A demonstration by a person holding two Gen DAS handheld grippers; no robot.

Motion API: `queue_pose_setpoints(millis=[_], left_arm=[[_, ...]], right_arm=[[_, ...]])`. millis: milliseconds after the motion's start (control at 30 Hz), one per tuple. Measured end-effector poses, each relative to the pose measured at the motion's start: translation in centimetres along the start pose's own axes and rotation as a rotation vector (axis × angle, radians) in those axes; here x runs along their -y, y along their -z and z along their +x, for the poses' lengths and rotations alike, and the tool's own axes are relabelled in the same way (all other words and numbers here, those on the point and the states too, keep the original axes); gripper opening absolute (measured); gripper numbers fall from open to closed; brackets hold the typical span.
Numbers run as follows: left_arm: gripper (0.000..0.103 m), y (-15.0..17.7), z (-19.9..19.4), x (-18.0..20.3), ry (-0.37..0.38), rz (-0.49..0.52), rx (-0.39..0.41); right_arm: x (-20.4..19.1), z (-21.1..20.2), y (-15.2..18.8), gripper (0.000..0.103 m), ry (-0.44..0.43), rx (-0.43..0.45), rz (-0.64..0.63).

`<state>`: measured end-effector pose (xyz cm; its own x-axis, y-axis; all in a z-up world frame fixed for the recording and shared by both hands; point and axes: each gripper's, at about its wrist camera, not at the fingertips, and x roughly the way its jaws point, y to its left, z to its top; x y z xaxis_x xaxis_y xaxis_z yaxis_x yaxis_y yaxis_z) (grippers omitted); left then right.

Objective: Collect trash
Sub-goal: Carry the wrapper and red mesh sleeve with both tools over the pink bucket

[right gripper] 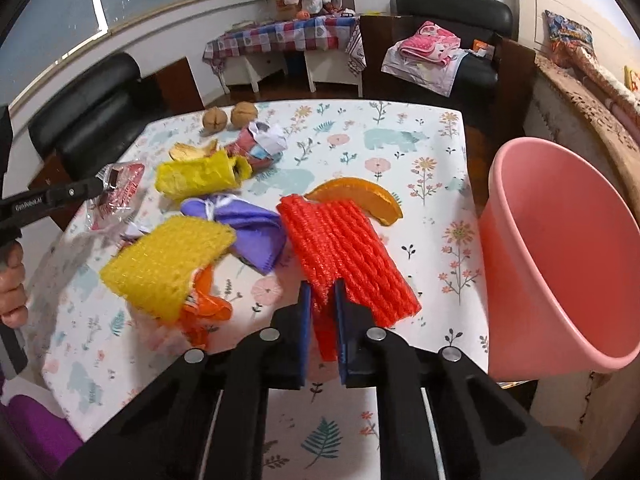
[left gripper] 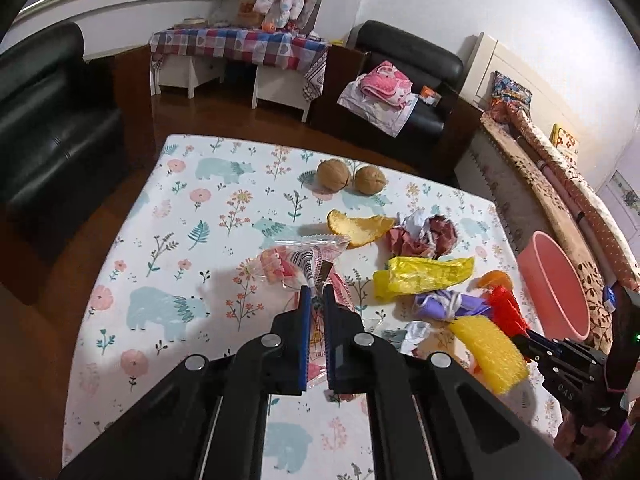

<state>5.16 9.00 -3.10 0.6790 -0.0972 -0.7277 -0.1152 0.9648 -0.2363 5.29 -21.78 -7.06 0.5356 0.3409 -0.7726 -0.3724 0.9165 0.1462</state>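
My left gripper (left gripper: 316, 292) is shut on a clear plastic snack wrapper (left gripper: 304, 260) with red print, held just above the table; it also shows in the right wrist view (right gripper: 120, 192). My right gripper (right gripper: 323, 286) is shut on a red foam fruit net (right gripper: 344, 252), also seen in the left wrist view (left gripper: 506, 306). A pink bin (right gripper: 560, 248) stands at the table's right edge. On the table lie a yellow foam net (right gripper: 168, 268), a second yellow net (right gripper: 200, 178), a purple wrapper (right gripper: 248, 228), orange peels (right gripper: 360, 196), crumpled paper (right gripper: 260, 144) and an orange wrapper (right gripper: 208, 308).
Two walnuts (left gripper: 352, 176) sit near the table's far edge. The table has a floral cloth (left gripper: 180, 216). Black armchairs (left gripper: 52, 120) stand to the left and beyond the table. A bed (left gripper: 560, 184) lies behind the bin (left gripper: 556, 284).
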Motion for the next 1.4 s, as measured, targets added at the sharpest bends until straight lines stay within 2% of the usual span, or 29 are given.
queue_pose_setpoints(millis=[300, 500, 700, 933, 1400], left_arm=[[0.005, -1.0, -3.0, 1.6, 0.031, 0.014, 0.062], [0.005, -1.7, -4.7, 4.0, 0.067, 0.045, 0.100], [0.005, -2.0, -5.0, 7.8, 0.128, 0.103, 0.110], [0.005, -1.9, -4.4, 13.8, 0.208, 0.190, 0.097], [0.005, -0.9, -0.3, 27.2, 0.348, 0.371, 0.038]], right_arm=[[1.2, -4.3, -0.4, 0.010, -0.136, 0.118, 0.100], [2.6, -6.4, -0.5, 0.010, -0.170, 0.177, 0.164], [4.4, -8.4, 0.0, 0.010, -0.138, 0.241, 0.199], [8.6, -10.2, 1.2, 0.010, -0.067, 0.291, 0.289], [16.0, -11.2, 3.1, 0.010, 0.015, 0.340, 0.422]])
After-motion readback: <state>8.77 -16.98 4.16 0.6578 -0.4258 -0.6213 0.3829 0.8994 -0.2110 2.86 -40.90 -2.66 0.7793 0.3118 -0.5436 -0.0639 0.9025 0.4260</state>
